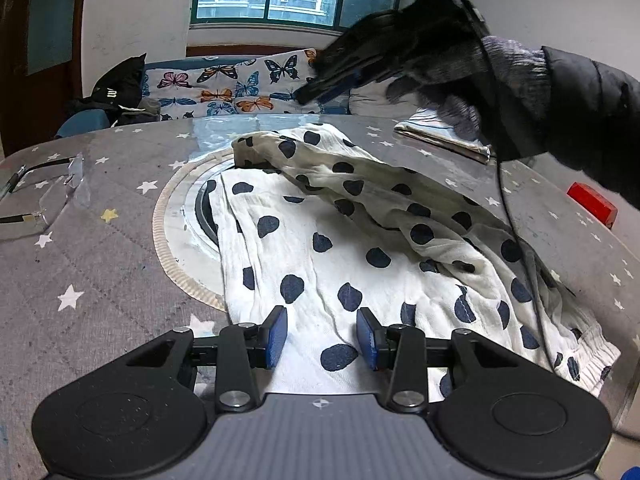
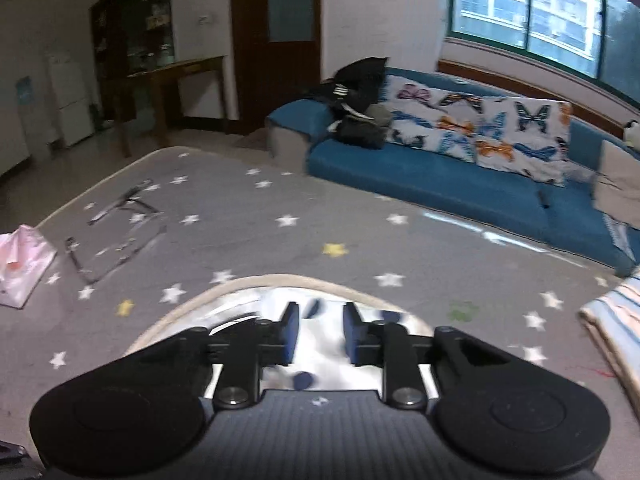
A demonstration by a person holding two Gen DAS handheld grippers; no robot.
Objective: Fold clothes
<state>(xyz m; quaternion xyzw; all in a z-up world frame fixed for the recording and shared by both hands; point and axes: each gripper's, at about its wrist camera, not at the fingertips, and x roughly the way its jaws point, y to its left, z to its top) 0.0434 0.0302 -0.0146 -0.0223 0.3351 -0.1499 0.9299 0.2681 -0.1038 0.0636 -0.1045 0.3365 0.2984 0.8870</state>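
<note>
Left hand-held gripper (image 1: 322, 336) open, low center, over polka-dot garment (image 1: 320, 240) on tabletop (image 1: 100, 248). Right hand-held gripper (image 2: 321, 332) open, nothing held; upper right in left view.

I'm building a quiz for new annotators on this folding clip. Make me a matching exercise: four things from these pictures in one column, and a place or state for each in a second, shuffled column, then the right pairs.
Things
1. white garment with dark blue dots
2. clear-framed eyeglasses
3. small red block
4. butterfly-print cushion cover

Places or states
A. on the blue sofa
B. lying crumpled on the middle of the grey star-print table cover
C. near the table's right edge in the left wrist view
D. lying on the table's left side

Pairs: 1-B, 2-D, 3-C, 4-A
</note>
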